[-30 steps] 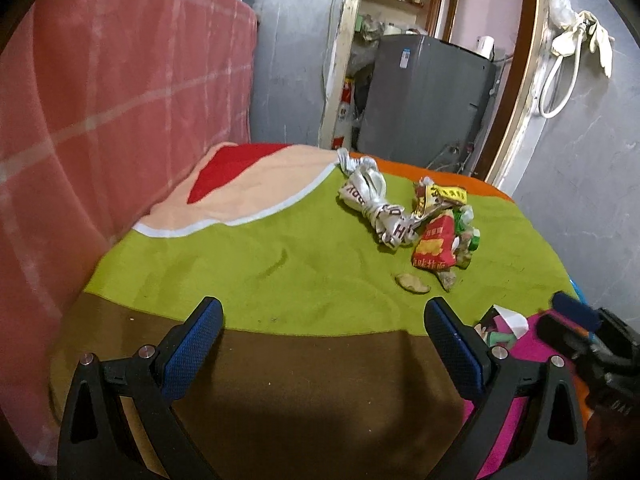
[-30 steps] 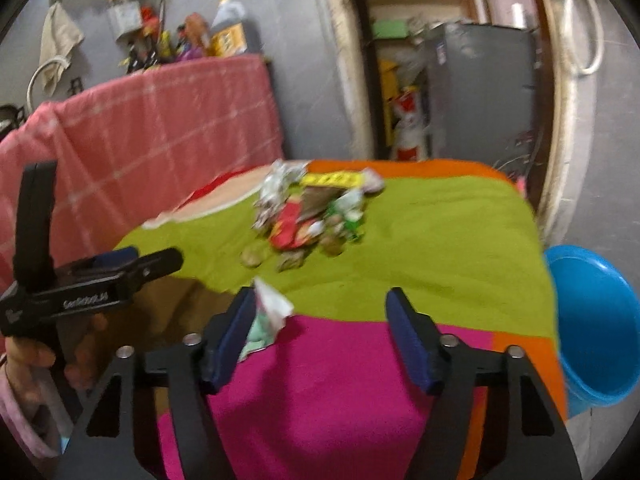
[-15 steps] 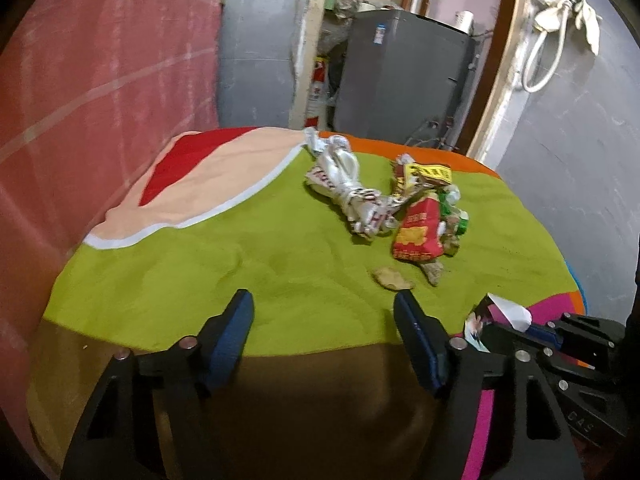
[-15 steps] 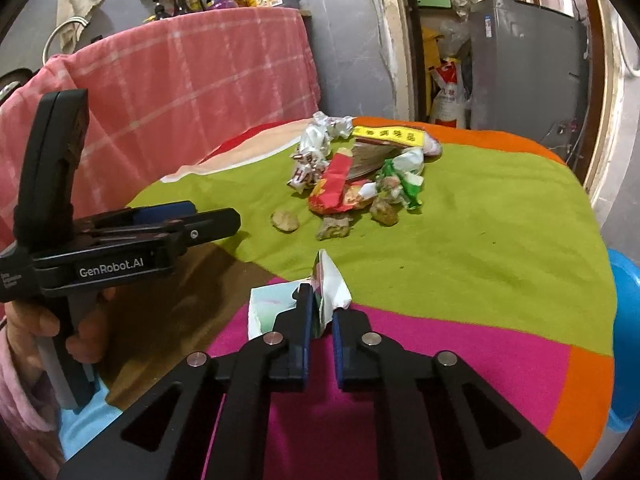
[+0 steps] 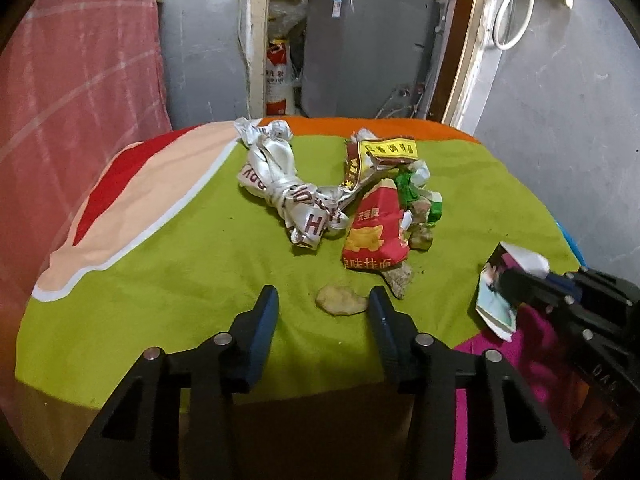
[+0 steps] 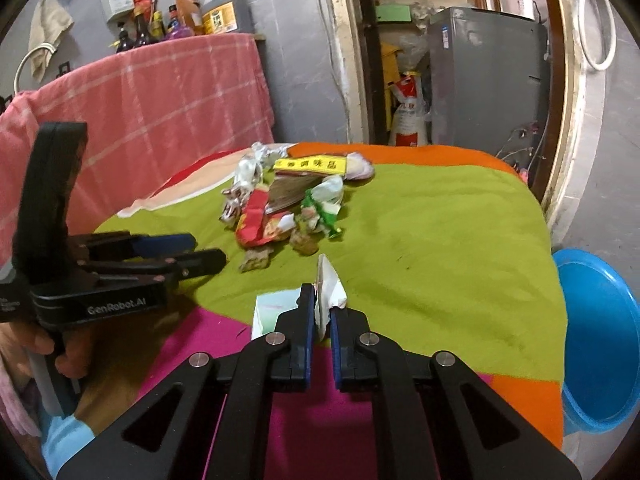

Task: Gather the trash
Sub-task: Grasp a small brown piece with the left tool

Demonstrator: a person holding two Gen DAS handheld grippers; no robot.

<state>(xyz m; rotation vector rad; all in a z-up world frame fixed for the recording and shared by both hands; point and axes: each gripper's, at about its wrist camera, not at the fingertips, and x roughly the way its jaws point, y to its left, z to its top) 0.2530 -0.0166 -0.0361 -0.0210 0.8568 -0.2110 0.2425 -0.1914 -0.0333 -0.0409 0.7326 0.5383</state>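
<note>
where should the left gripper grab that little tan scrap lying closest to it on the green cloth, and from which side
Take the tan scrap across its short width, coming down from above and from the near side. It lies flat and alone on the green cloth, clear of the red wrapper, with its long axis running left to right. The left gripper already frames it with jaws closing, pads not yet touching.

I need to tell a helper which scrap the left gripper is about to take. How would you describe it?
On the green part of the bedspread, look just in front of the wrapper pile. The pale tan lump lies alone between the closing left gripper fingers, plain and unprinted.
</note>
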